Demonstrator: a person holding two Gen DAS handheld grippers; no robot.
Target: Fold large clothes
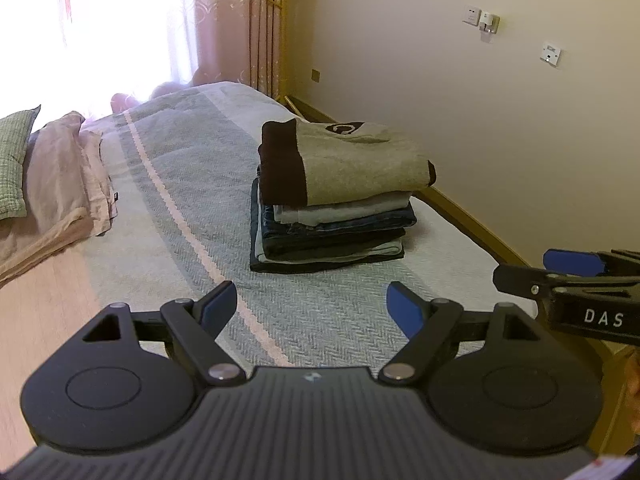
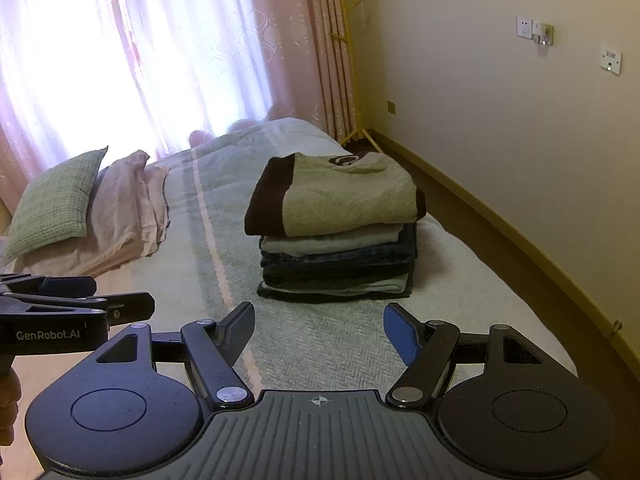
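Clothes stack (image 1: 332, 196) sits folded on the bed (image 1: 192, 216), toward its wall-side edge, just ahead of both grippers w/ a strip of bare bedspread between. Left gripper (image 1: 312, 308): fingers (image 1: 404, 312) spread wide, nothing betw. them, touching nothing. Right gripper (image 2: 319, 330): fingers (image 2: 400, 336) likewise wide apart, empty, hovering over the bedspread. Top item is a grey-tan garment (image 2: 348, 196) w/ dark trim; denim and lighter layers below, edges hard to separate. Pillows (image 2: 80, 208) lie at the bed's far left corner. Curtains (image 2: 160, 52) are blown out by window glare; wall sockets (image 2: 536, 30) are too small to read. Right gripper in left view is cut off at frame edge.
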